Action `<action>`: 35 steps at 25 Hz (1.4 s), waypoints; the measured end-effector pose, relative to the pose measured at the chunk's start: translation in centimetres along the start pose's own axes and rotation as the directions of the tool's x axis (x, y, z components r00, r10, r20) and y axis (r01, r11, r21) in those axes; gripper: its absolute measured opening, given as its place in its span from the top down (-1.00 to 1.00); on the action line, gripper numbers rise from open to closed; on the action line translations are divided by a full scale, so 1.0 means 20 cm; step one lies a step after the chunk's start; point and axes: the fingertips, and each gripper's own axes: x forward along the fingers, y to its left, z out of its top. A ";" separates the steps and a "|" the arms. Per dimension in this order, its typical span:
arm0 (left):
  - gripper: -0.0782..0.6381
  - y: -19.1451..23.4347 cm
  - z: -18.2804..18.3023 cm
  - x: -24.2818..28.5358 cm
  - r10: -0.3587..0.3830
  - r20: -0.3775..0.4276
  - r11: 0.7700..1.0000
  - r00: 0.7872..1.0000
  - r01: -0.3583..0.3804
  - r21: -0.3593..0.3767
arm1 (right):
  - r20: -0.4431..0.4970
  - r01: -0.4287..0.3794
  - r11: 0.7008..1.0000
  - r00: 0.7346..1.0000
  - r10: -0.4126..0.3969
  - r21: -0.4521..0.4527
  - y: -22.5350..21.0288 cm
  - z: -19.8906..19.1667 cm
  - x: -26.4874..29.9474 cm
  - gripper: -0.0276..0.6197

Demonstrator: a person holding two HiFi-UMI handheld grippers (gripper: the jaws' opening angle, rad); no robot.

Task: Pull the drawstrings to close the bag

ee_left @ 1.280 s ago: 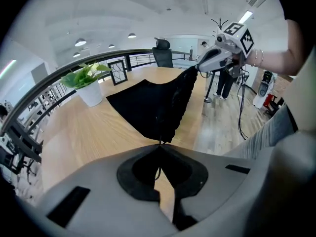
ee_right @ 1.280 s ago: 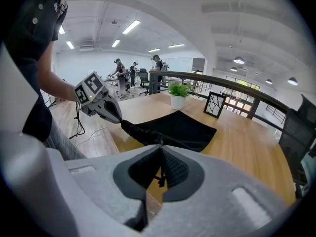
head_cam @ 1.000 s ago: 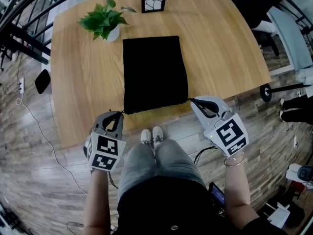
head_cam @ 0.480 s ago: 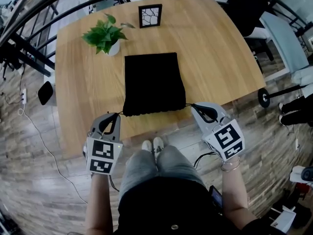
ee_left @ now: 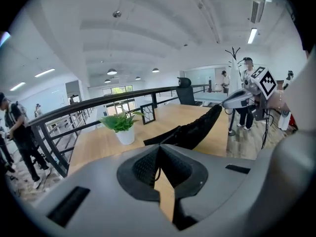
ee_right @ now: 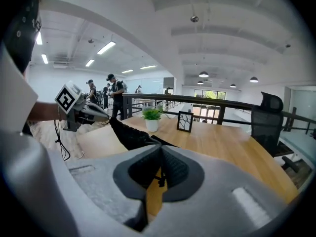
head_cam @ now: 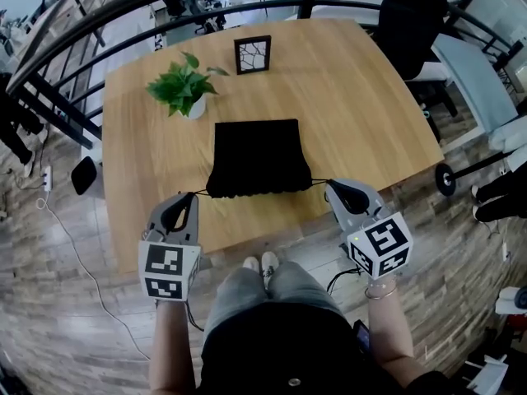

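Note:
A black drawstring bag [head_cam: 258, 157] lies flat on the wooden table [head_cam: 346, 97], its gathered mouth toward the near edge. A thin black cord runs out from each side of the mouth. My left gripper [head_cam: 191, 196] is shut on the left drawstring [head_cam: 200, 193] just left of the bag's near corner. My right gripper [head_cam: 330, 184] is shut on the right drawstring [head_cam: 319, 181] at the opposite corner. Both cords look taut. In the left gripper view the bag [ee_left: 190, 131] stretches toward the other gripper, and the cord [ee_left: 158, 168] sits pinched between the pads. The right gripper view shows the bag [ee_right: 129, 135] and its cord [ee_right: 160, 177] likewise.
A potted green plant [head_cam: 184, 90] stands at the table's back left. A small black picture frame [head_cam: 252, 54] stands behind the bag. A black railing [head_cam: 123, 15] curves round the far side. A dark office chair [head_cam: 408, 15] is at the back right. My legs and shoes [head_cam: 262, 263] are below the table edge.
Both grippers have drawn back toward me and apart with the cords. The bag's mouth has gathered and the bag looks shorter and narrower at the near end.

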 end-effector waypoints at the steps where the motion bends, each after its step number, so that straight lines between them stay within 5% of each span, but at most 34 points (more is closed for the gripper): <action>1: 0.74 0.01 0.03 0.00 0.010 0.013 1.000 1.000 -0.009 -0.006 | 0.016 0.009 1.000 1.000 -0.010 0.018 -0.01 0.02 -0.01 0.91; 14: 0.74 0.10 0.24 -0.08 0.065 0.160 0.994 0.985 -0.050 -0.096 | 0.181 0.105 0.987 0.975 -0.125 0.119 -0.09 0.22 -0.09 0.92; 35: 0.74 0.17 0.30 -0.16 0.095 0.227 0.991 0.969 -0.072 -0.109 | 0.207 0.209 0.970 0.950 -0.232 0.127 -0.18 0.29 -0.17 0.92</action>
